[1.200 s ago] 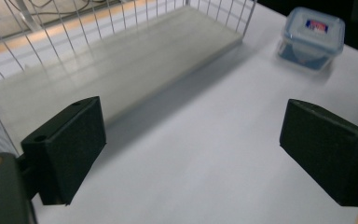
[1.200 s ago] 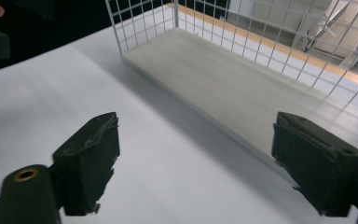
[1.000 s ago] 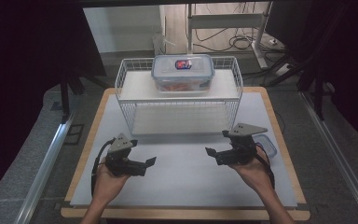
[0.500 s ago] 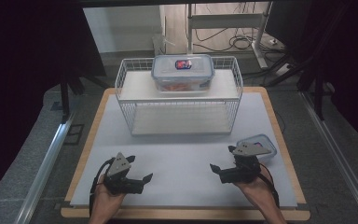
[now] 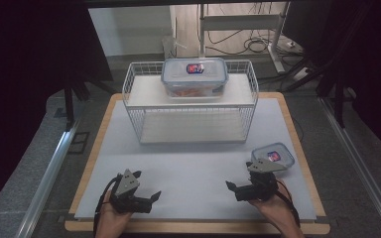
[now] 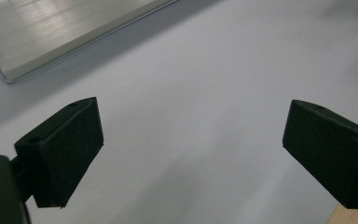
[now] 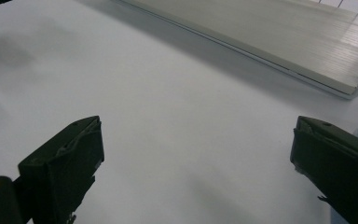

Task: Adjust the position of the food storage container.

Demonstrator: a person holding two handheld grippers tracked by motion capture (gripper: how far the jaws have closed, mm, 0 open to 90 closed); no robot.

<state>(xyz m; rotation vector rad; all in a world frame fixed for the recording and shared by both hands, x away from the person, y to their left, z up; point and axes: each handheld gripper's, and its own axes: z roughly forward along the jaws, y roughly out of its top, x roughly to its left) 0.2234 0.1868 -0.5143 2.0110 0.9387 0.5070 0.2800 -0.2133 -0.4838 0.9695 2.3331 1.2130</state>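
Your left gripper (image 5: 146,197) and right gripper (image 5: 237,187) both gape empty over the white mat (image 5: 193,168) (small lidded container (image 5: 273,156) just beside right).

High view looks down over the table (image 5: 188,168); both gripper views skim its white surface closely.

- Your table (image 5: 297,124) has a white top with a light wood border.
- The wire rack (image 5: 191,106) is white, shelves included.
- The large container (image 5: 194,77) on it is clear with a bluish lid (red-and-blue label, orange contents).
- Your left gripper (image 5: 146,199) and right gripper (image 5: 234,188) are black, each with a grey plate.
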